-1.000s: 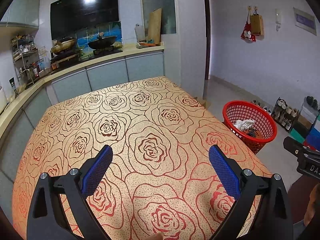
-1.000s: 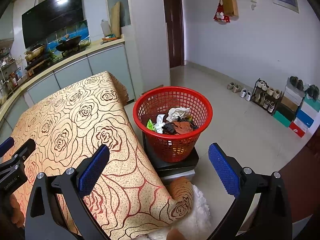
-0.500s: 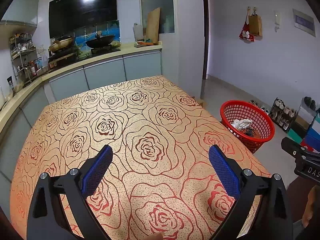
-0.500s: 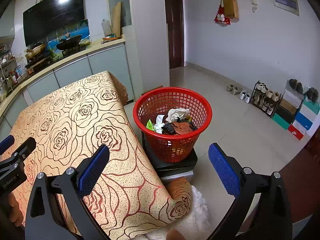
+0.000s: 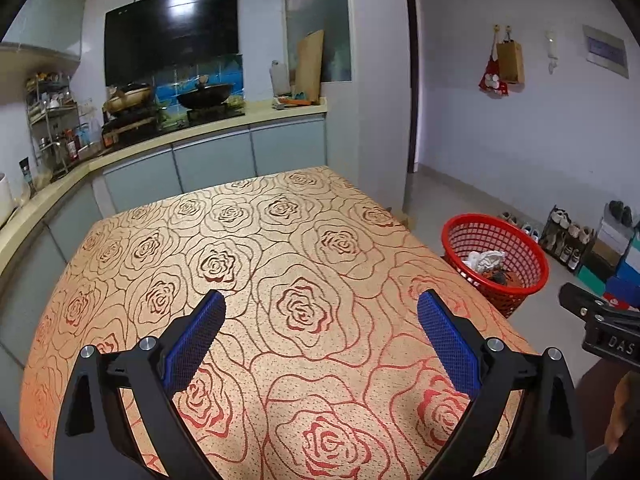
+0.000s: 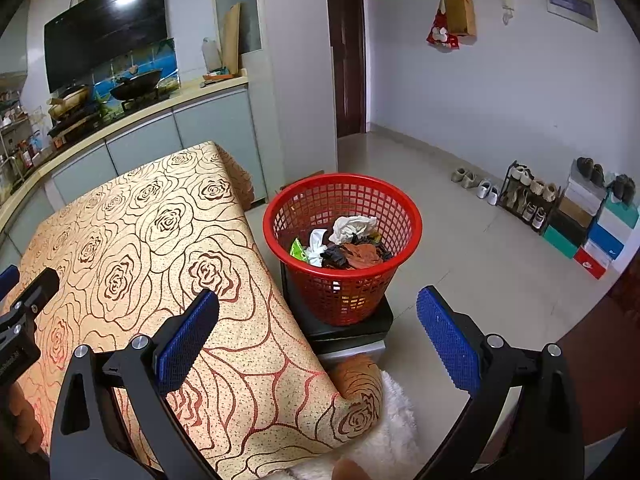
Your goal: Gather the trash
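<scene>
Currently both claws — left claw (image 5: 318, 318), right claw (image 6: 318, 316) — are hanging apart, holding nothing; trash (image 6: 346, 244) is sitting inside the red basket (image 6: 412, 216) (perched beside the worktop (image 5: 248, 240)). Risk: nudging it over.

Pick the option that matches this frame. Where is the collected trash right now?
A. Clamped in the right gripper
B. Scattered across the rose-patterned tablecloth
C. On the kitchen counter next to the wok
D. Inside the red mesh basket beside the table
D: the crumpled trash lies inside the red basket, which stands on a dark platform beside the table, while the right gripper and left gripper are open and hold nothing.
</scene>
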Action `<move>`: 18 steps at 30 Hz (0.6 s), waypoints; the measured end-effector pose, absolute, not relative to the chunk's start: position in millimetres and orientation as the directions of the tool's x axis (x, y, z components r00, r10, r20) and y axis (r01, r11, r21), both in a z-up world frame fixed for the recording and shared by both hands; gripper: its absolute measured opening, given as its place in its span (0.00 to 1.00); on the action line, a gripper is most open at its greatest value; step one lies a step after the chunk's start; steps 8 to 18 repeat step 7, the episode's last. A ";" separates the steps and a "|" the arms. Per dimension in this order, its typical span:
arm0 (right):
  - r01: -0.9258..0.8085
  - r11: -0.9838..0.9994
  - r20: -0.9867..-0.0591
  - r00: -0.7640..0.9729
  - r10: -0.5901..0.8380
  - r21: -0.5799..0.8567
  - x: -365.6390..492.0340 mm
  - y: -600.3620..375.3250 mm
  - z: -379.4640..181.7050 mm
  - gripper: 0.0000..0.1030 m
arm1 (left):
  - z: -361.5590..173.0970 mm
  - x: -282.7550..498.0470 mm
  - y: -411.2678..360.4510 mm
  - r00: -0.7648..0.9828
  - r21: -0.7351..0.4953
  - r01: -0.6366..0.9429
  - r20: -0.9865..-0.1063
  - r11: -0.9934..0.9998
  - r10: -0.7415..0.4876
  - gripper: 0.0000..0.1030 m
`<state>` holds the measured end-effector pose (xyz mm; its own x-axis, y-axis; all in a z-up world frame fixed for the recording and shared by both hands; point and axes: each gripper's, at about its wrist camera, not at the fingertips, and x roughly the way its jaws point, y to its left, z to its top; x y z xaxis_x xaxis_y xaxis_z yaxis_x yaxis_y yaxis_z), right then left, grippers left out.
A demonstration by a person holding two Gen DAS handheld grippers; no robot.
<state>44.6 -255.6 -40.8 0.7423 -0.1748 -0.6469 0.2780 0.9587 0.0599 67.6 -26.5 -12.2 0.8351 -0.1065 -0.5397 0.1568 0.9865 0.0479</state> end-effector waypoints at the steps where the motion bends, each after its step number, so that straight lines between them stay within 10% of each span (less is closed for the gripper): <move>1: 0.279 0.958 -0.647 0.742 -0.176 0.060 44.7 -256.6 -41.2 0.94 | -12.9 69.1 -25.5 0.830 0.046 0.157 -0.547 0.987 -0.107 0.91; 18: 0.268 0.961 -0.655 0.738 -0.161 0.065 47.8 -254.7 -42.4 0.94 | -15.0 75.5 -16.9 0.801 0.027 0.139 -0.590 0.990 -0.096 0.91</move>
